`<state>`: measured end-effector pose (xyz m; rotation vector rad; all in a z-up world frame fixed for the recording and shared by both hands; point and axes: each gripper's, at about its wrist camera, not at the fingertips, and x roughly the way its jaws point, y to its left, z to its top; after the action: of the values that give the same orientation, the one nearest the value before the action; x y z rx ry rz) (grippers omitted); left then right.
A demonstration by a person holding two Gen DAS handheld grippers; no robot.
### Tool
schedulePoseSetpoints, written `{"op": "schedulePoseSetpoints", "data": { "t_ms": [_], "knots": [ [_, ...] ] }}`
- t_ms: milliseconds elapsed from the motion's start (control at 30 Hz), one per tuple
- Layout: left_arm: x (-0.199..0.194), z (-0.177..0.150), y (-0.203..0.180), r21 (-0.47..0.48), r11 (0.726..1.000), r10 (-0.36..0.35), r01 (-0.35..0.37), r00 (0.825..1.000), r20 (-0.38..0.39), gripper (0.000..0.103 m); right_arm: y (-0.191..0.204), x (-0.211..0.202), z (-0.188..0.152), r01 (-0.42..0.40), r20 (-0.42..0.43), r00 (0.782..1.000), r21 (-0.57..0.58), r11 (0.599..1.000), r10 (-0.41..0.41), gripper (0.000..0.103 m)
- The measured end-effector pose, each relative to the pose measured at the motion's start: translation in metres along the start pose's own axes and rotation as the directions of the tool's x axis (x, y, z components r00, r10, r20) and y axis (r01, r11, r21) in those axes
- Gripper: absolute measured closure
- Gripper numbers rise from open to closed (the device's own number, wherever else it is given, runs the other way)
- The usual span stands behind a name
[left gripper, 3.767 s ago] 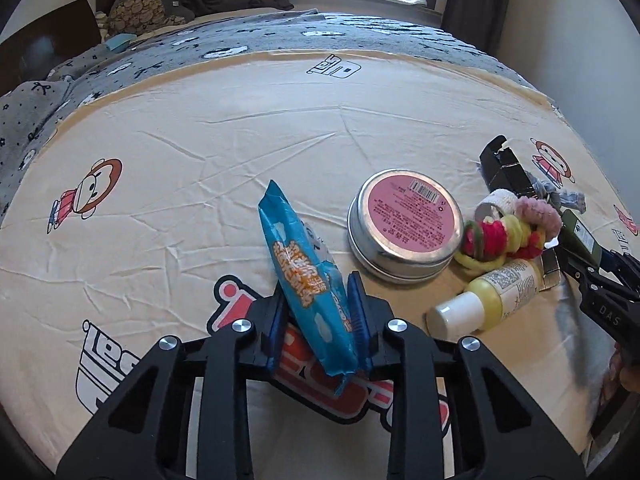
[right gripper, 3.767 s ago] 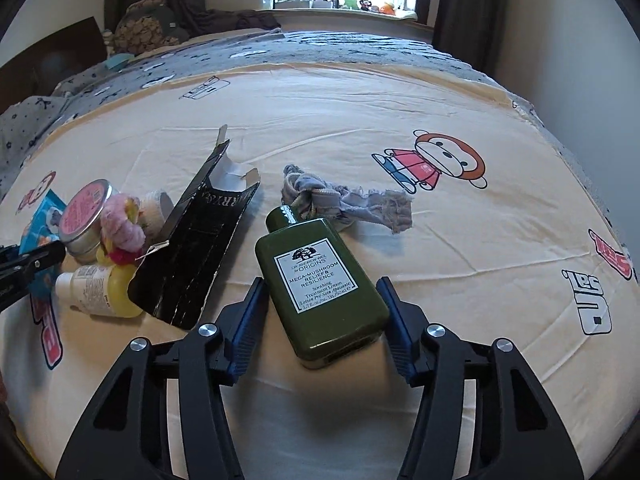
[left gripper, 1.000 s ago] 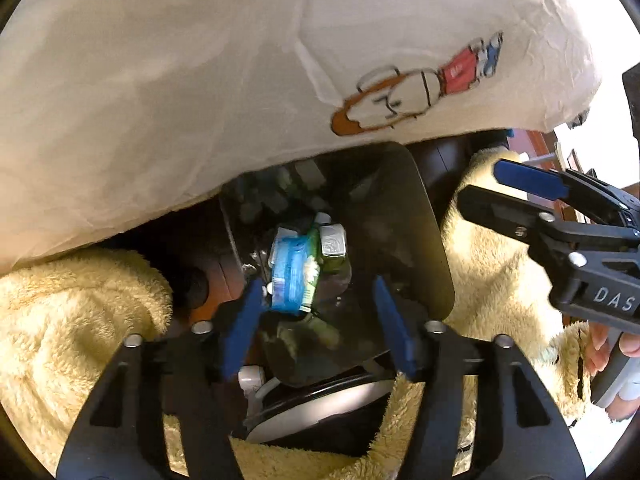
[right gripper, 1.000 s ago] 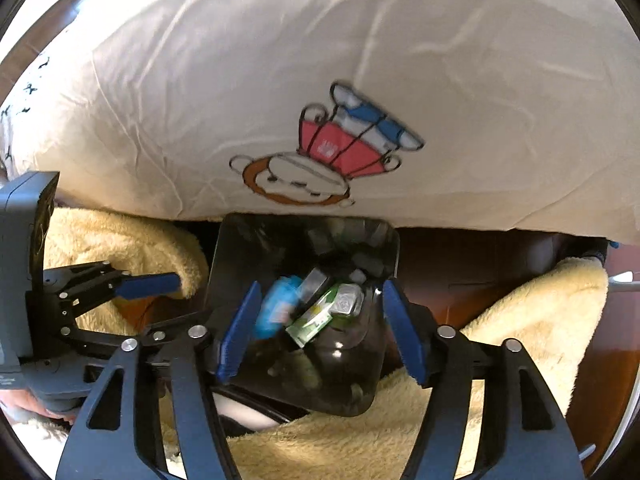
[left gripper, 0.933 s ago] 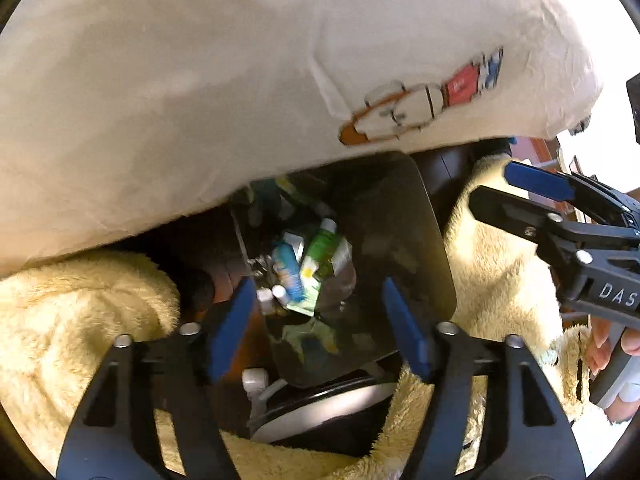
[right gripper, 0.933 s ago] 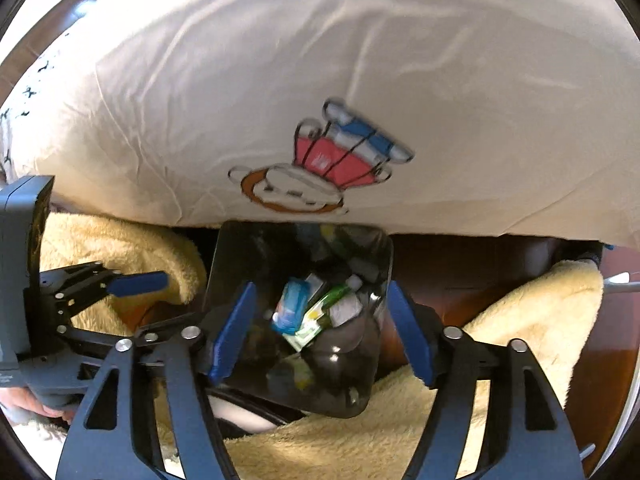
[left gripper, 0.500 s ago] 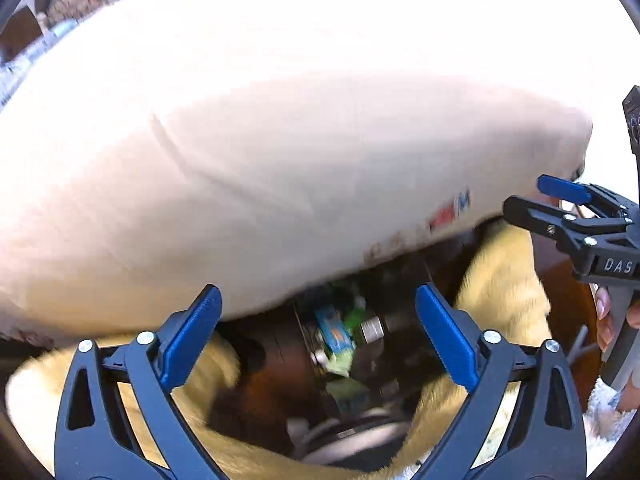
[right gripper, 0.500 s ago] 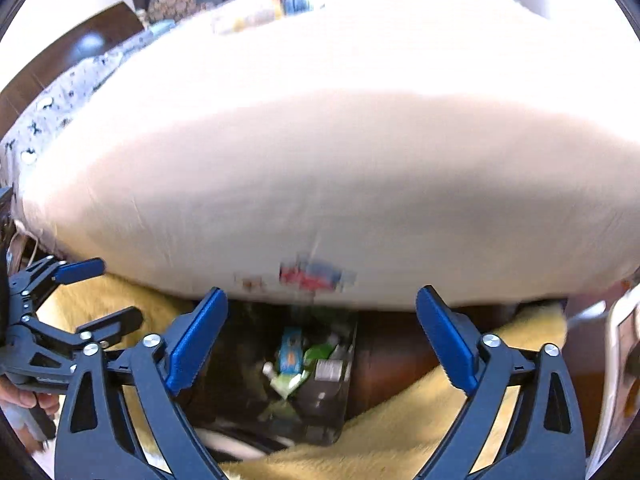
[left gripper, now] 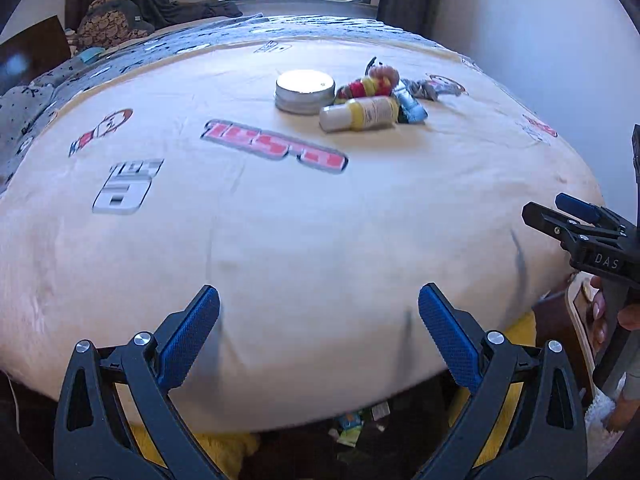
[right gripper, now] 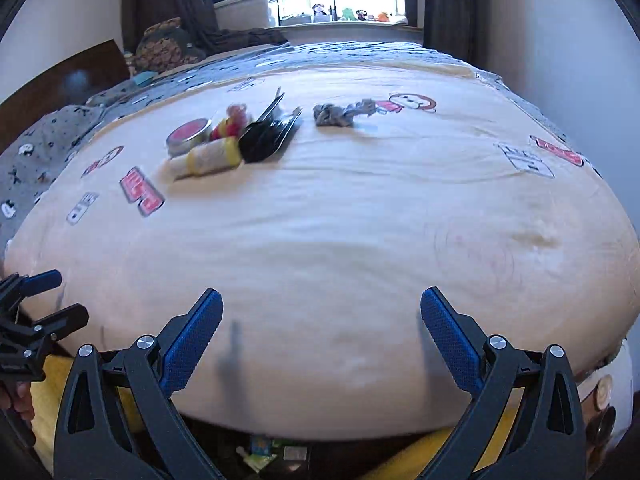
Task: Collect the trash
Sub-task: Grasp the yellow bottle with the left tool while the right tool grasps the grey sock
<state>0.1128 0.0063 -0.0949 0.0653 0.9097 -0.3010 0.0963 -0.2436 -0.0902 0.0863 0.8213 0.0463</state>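
Both the left gripper (left gripper: 319, 334) and right gripper (right gripper: 321, 336) are spread wide and empty. Blue and green discarded wrappers (right gripper: 262, 453) are seen at 6 o'clock, in the dark bin (right gripper: 296, 465) below the cream bedsheet (right gripper: 340, 220)

Left tool (left gripper: 319, 336) wide open, right tool (right gripper: 321, 338) likewise

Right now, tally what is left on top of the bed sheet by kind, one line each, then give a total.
Round tin: 1
Yellow bottle with white cap: 1
Bundle of colourful hair ties: 1
Black opened carton: 1
Grey crumpled cloth: 1
Total: 5
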Motion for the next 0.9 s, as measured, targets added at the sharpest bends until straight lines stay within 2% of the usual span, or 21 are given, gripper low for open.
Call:
{"op": "schedulePoseSetpoints", "data": {
  "t_ms": [200,300,467,533,633,800,900],
  "knots": [
    [0.031,0.037,-0.003,-0.006,1.000,-0.005,0.005,1.000,0.000,0.008,-0.016,0.028,0.046,0.047,0.039,0.998,0.022,0.999,-0.048,0.004],
    [0.049,0.054,-0.008,-0.008,1.000,-0.011,0.011,1.000,-0.007,0.008,-0.026,0.048,0.071,0.021,0.049,0.999,0.050,0.999,-0.023,0.004],
    [0.070,0.082,-0.016,-0.031,0.999,-0.019,0.019,1.000,-0.009,0.009,-0.033,0.079,0.110,0.085,0.070,0.994,0.041,0.996,-0.087,0.005],
    [0.075,0.094,-0.022,-0.032,0.999,-0.027,0.027,1.000,0.000,0.008,-0.036,0.090,0.122,0.096,0.069,0.993,0.044,0.994,-0.099,0.015],
    [0.084,0.109,-0.029,-0.041,0.999,-0.021,0.021,1.000,0.011,0.008,-0.036,0.106,0.138,0.083,0.055,0.995,0.030,0.996,-0.085,0.022],
    [0.102,0.121,-0.032,-0.063,0.998,0.003,-0.003,1.000,-0.004,0.008,-0.029,0.125,0.156,0.056,0.044,0.997,-0.004,0.998,-0.055,0.024],
    [0.114,0.126,-0.031,-0.074,0.997,0.009,-0.010,1.000,-0.018,0.009,-0.027,0.139,0.160,0.054,0.009,0.999,-0.011,0.998,-0.054,0.024]
  ]
}}
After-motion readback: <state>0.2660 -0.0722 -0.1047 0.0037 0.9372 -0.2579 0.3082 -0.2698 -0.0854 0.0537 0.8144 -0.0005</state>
